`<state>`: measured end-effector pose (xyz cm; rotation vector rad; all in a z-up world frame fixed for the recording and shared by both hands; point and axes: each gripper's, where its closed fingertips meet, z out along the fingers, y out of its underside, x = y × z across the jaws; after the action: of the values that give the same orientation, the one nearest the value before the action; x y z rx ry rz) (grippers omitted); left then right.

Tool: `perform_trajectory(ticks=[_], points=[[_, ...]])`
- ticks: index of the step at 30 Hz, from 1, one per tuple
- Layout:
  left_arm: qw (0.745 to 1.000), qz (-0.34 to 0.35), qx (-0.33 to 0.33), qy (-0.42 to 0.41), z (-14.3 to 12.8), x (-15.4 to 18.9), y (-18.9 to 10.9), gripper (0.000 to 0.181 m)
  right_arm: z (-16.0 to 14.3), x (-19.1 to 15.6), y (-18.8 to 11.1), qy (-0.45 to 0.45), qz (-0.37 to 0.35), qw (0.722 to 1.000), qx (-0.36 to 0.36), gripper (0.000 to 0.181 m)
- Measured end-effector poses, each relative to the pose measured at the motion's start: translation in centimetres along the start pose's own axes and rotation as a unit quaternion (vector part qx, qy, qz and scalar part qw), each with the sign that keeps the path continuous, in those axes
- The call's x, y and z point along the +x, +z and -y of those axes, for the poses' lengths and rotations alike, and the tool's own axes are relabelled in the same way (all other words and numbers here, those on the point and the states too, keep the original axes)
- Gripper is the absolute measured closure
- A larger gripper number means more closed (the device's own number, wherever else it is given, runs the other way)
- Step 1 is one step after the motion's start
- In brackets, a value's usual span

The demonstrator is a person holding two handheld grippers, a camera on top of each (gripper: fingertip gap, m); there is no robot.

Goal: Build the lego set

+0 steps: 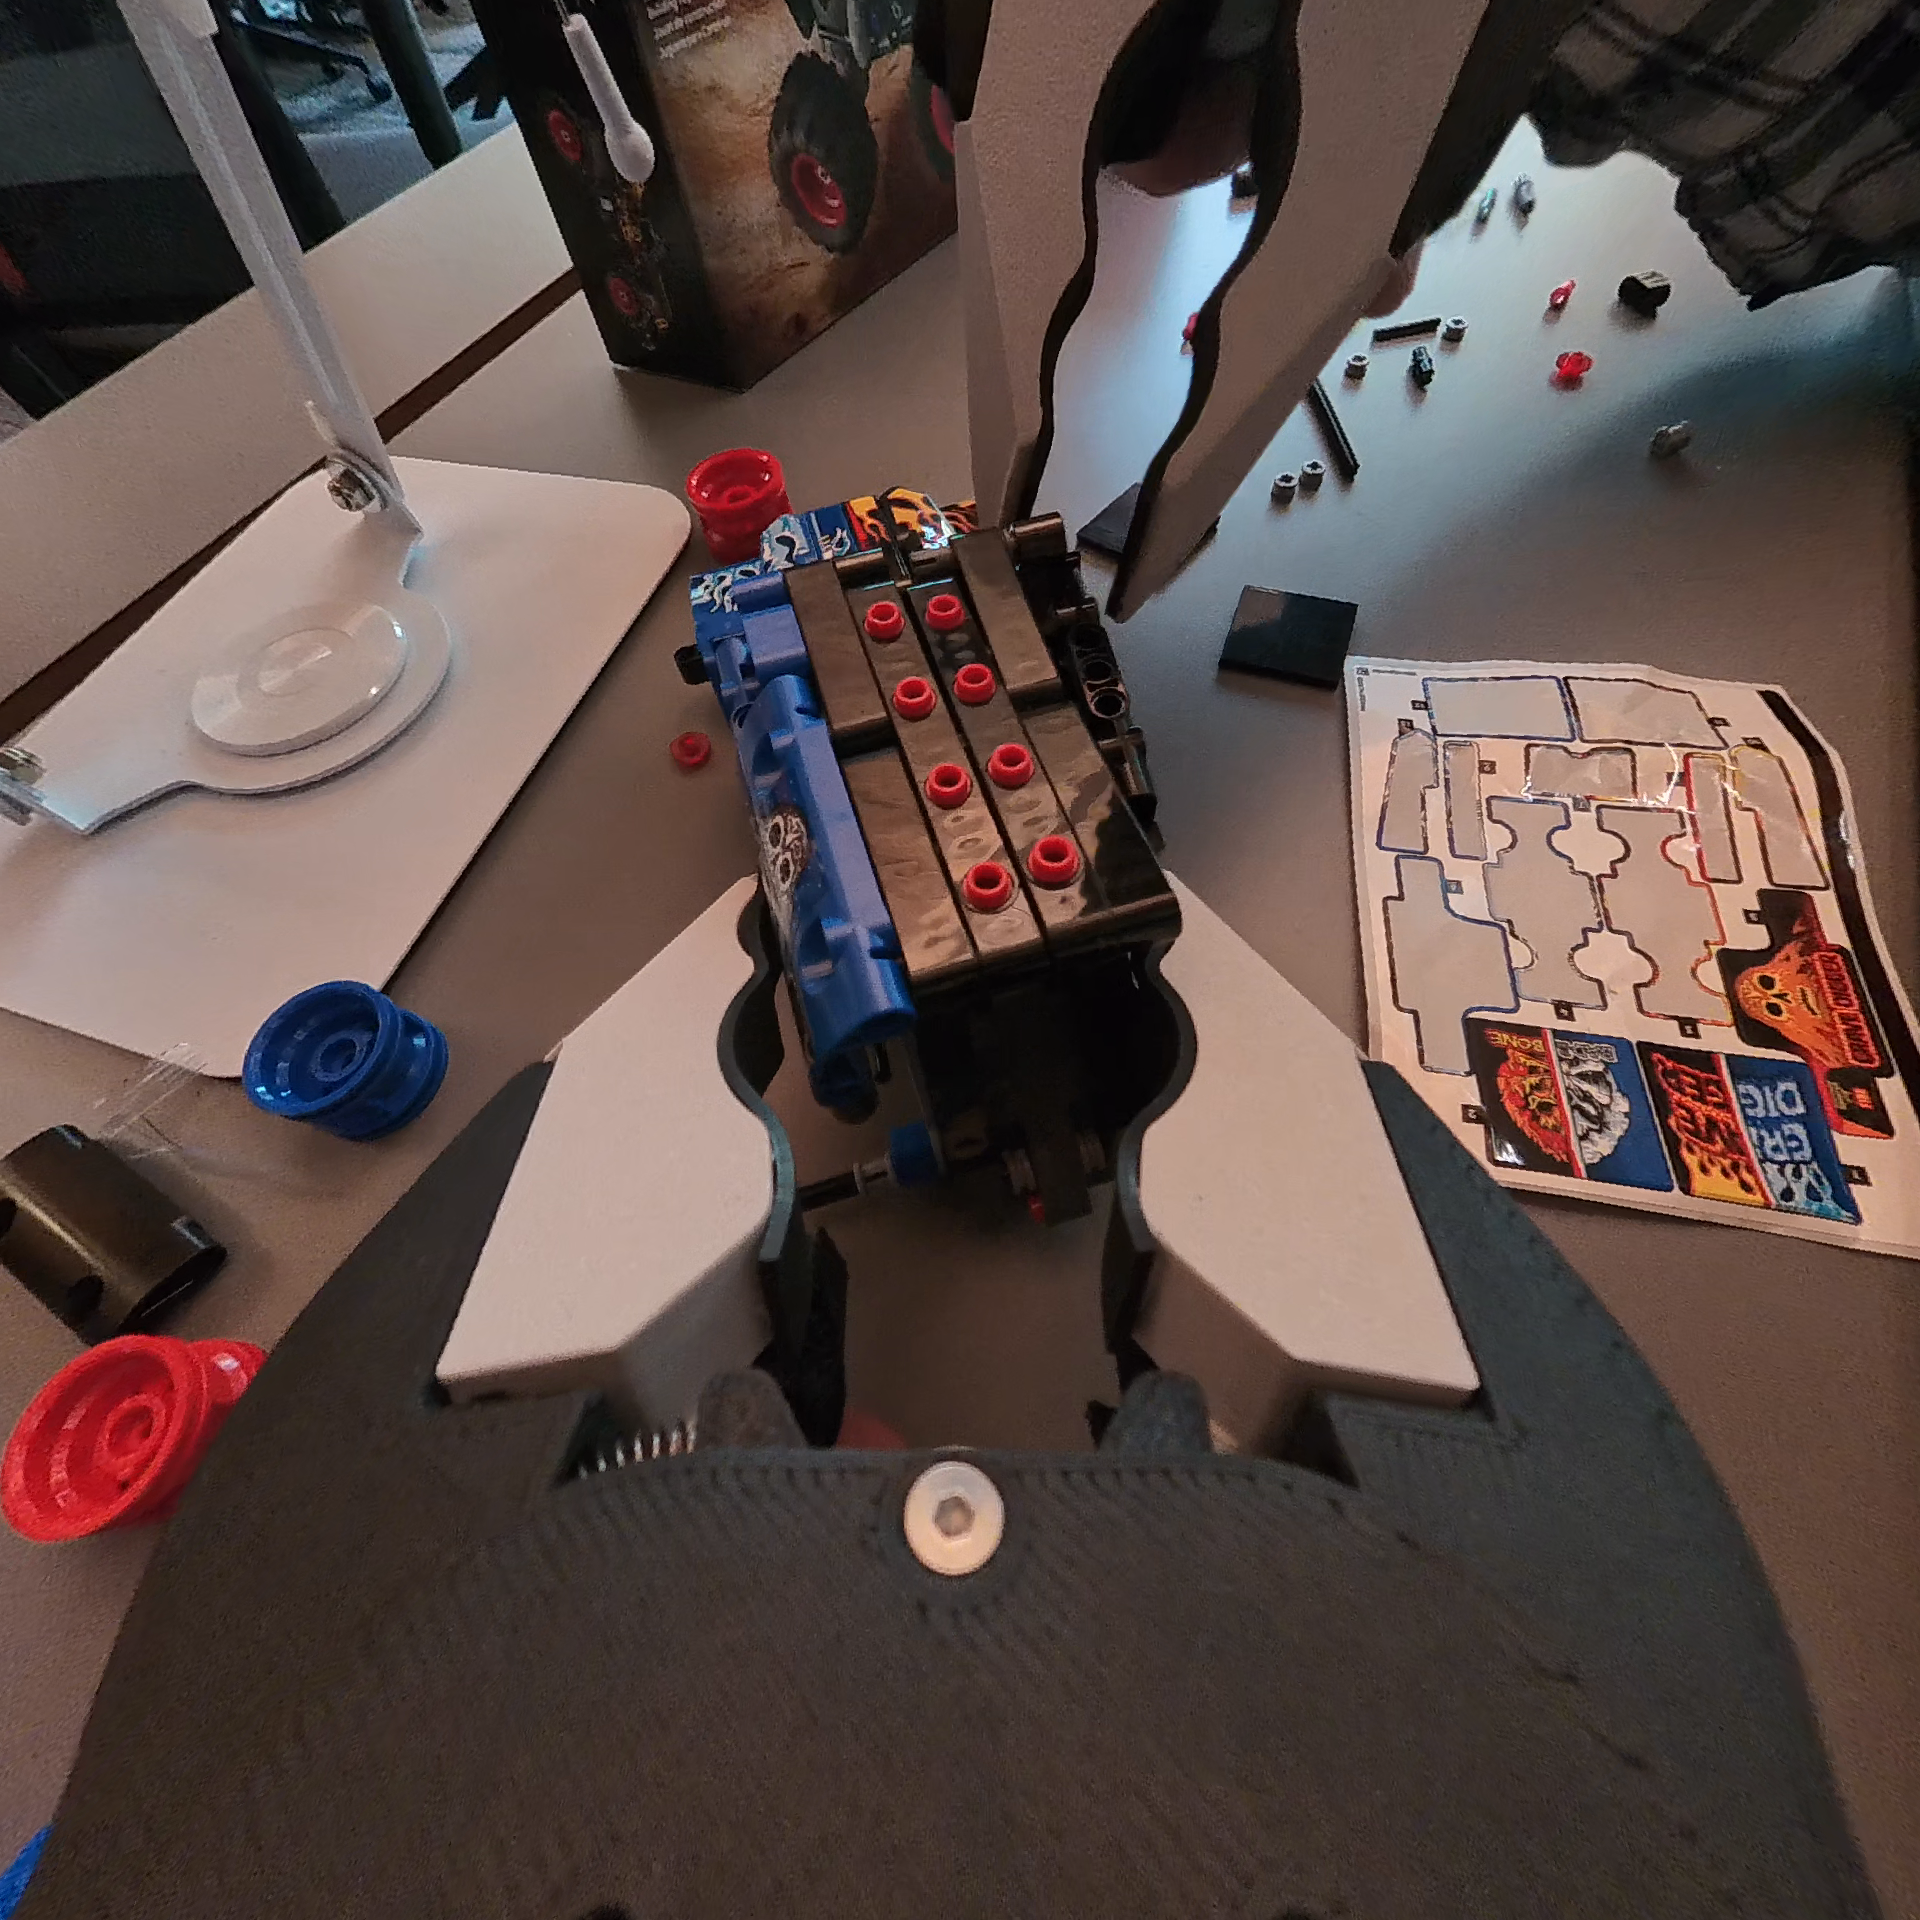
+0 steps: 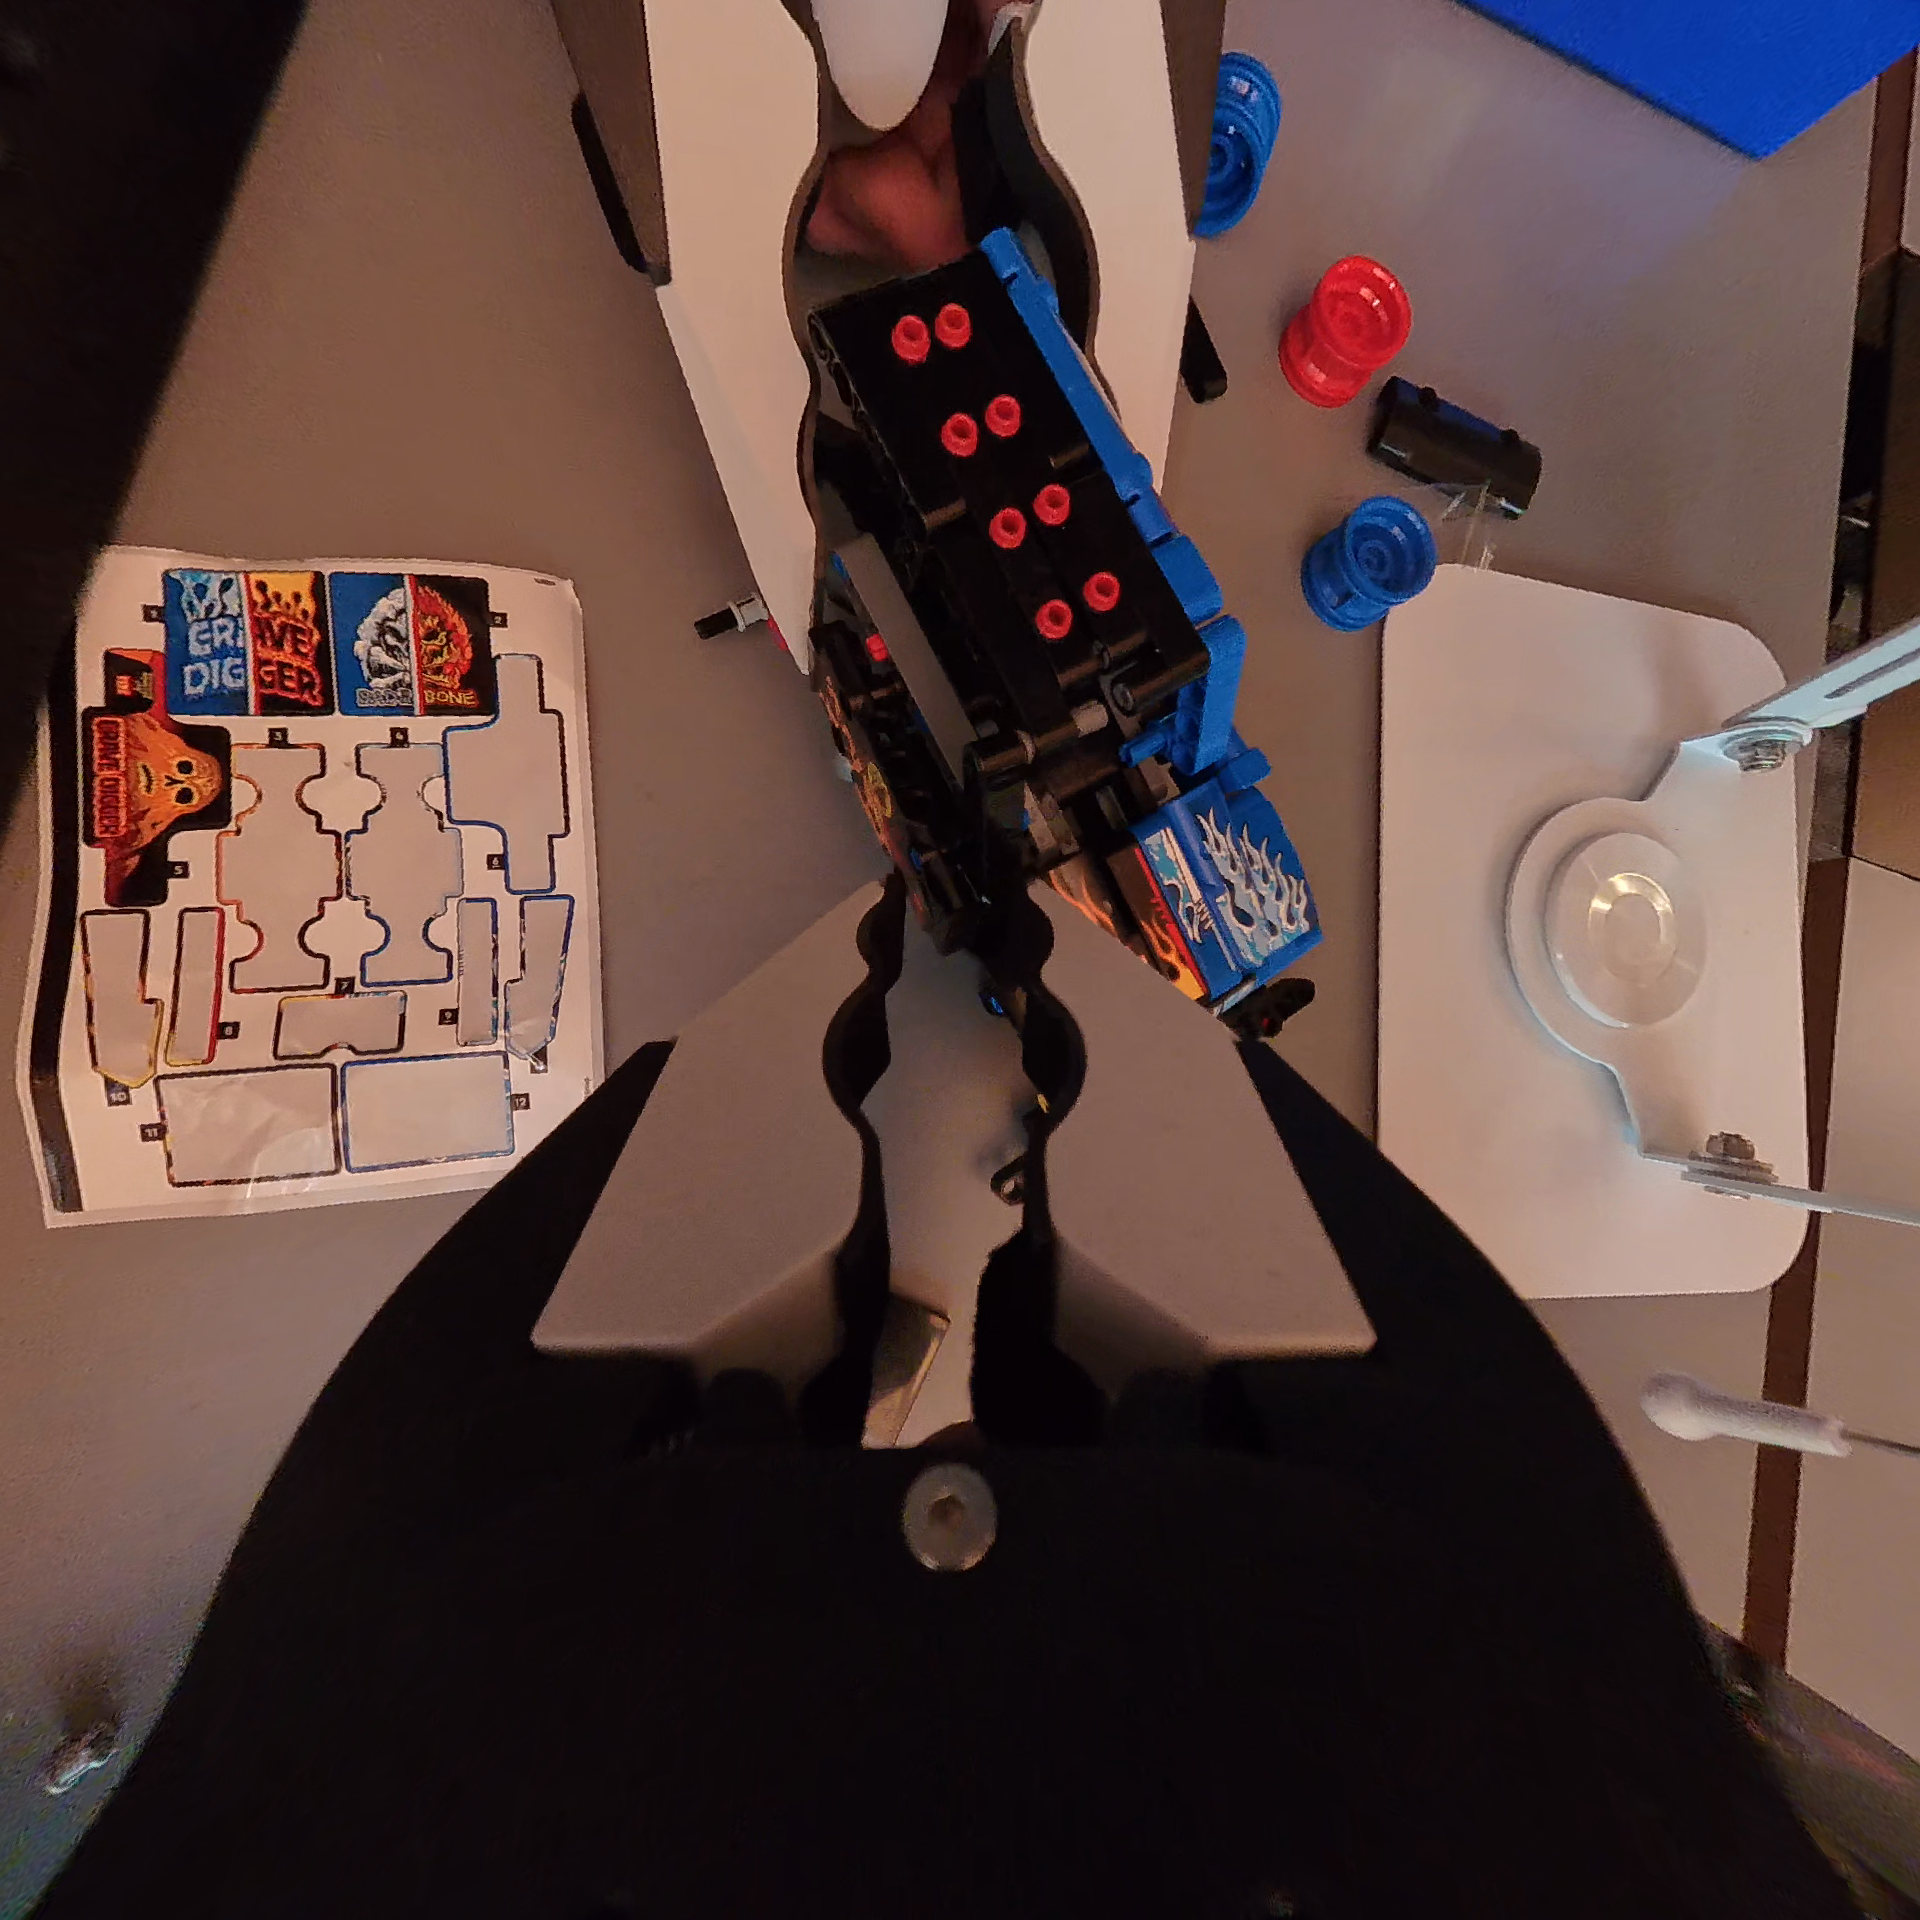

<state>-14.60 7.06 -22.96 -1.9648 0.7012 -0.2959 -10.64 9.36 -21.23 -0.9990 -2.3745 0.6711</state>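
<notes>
The lego truck body (image 1: 997, 748) is black with red pins on top and a blue stickered side. My left gripper (image 1: 961, 935) is shut on its near end and holds it over the grey table. My right gripper (image 2: 961, 904) is shut on the narrow black part at the other end of the truck body (image 2: 1039, 499), next to the flame-stickered blue hood (image 2: 1236, 883). In the left wrist view the right gripper (image 1: 1070, 561) comes down from the top onto the far end. In the right wrist view a white left finger (image 2: 727, 416) flanks the body.
A sticker sheet (image 1: 1621, 935) lies right of the model. Red hubs (image 1: 738, 499) (image 1: 114, 1434), a blue hub (image 1: 343, 1060) and a black part (image 1: 94, 1226) lie to the left. A white stand base (image 1: 260, 727), the set box (image 1: 748, 177), a black tile (image 1: 1288, 634) and small loose parts (image 1: 1455, 343) surround it. One gripper's finger ends stand about 6 cm off the other's. My left gripper is the nearer one to the blue hub (image 1: 343, 1060): about 11 cm, against 15 cm. My right wrist view (image 2: 1372, 556) looks at it from another angle.
</notes>
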Motion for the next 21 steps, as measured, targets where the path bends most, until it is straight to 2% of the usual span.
perform_trajectory(ticks=[4,7,9,13,16,17,19,21], points=[[1.000,0.001,0.001,0.001,0.0,-0.1,0.0,0.114,0.0,-0.3,0.0,-0.005,0.001,1.000,-0.011,0.156],[1.000,0.001,-0.002,0.007,0.0,0.0,0.0,0.115,-0.5,-0.4,0.2,-0.008,0.003,1.000,-0.028,0.170],[1.000,0.001,-0.003,0.012,0.1,0.1,0.1,0.115,-0.7,-0.4,-0.1,-0.007,0.007,0.999,-0.036,0.171],[1.000,-0.001,-0.003,0.010,0.1,0.1,0.1,0.116,0.1,0.1,-1.1,-0.009,-0.013,1.000,-0.023,0.158],[1.000,-0.002,-0.002,0.009,0.1,0.2,0.1,0.115,0.2,-0.1,-0.2,-0.021,-0.015,0.999,-0.021,0.146],[1.000,-0.001,-0.002,0.008,0.1,0.1,0.1,0.115,0.2,0.0,-0.1,-0.024,-0.018,0.999,-0.018,0.147],[1.000,-0.002,-0.001,0.008,0.1,0.2,0.1,0.115,0.2,-0.1,-0.3,-0.028,-0.015,0.999,-0.016,0.165],[1.000,-0.002,-0.002,0.011,0.1,0.2,0.1,0.116,0.2,-0.2,-0.3,-0.038,-0.017,0.999,-0.017,0.165]])
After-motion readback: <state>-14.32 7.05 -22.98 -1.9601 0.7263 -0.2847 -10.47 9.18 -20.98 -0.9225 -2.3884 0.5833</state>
